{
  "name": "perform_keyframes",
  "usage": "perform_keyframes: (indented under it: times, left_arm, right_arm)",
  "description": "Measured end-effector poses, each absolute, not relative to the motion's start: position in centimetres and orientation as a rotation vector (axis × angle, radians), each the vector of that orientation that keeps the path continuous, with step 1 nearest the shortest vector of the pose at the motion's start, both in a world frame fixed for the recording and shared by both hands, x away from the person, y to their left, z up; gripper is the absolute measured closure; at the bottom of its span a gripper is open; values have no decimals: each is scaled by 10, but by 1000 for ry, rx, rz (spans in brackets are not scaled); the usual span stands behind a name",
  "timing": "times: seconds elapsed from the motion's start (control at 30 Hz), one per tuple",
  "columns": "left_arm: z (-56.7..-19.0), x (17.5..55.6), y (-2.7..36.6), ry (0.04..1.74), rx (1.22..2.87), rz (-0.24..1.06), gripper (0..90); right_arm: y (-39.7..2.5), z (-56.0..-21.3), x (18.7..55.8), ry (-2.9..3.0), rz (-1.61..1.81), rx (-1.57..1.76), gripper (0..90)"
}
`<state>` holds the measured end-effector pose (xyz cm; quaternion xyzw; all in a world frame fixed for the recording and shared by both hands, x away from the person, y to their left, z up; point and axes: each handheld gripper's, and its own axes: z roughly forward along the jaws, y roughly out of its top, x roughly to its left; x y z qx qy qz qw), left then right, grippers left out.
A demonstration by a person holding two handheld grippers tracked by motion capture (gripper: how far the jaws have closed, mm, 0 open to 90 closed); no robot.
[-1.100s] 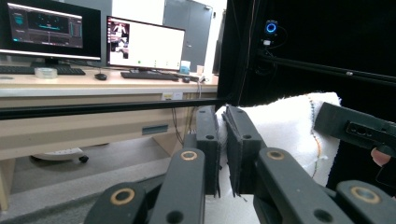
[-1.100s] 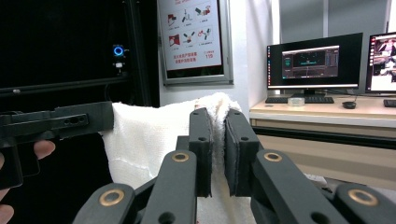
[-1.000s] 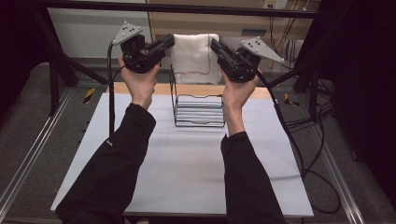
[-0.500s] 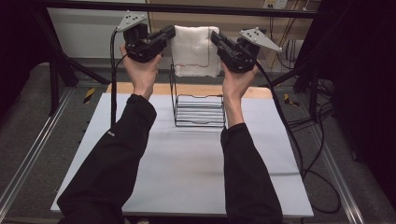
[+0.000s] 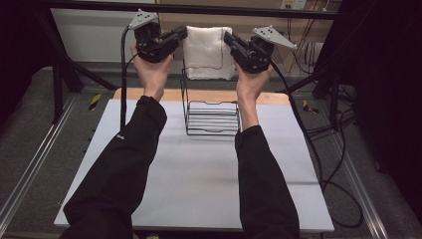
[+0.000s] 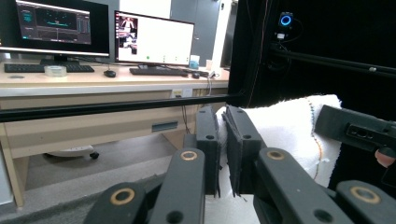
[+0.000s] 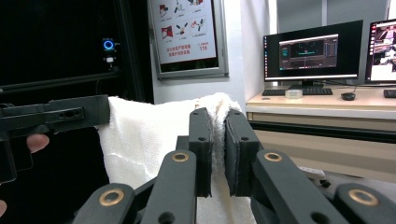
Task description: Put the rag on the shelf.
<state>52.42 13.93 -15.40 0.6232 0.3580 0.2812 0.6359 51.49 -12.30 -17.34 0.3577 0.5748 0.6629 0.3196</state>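
Two grippers, left gripper (image 5: 180, 35) and right gripper (image 5: 230, 40), each clamp a top corner of the white folded terry towel (image 5: 208, 52). It hangs stretched left-to-right, directly above the black wire rack (image 5: 211, 117) (rack nearer, both hands equally placed).

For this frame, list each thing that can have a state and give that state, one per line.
White towel: folded, held up in the air above the rack, pinched at both upper corners.
Left gripper: jaws shut on the towel's left corner.
Right gripper: jaws shut on the towel's right corner.
Wire rack: upright on the table, nothing in it.
Table: bare white top in front of the rack.
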Motion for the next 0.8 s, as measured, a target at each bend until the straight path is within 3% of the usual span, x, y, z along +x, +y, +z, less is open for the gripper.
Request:
perform_keyframes:
  times: [0.8]
  left_arm:
    - [-183,534,137,839,1479,633,836]
  right_arm:
    - [-125,-197,528,1576,1699,986,827]
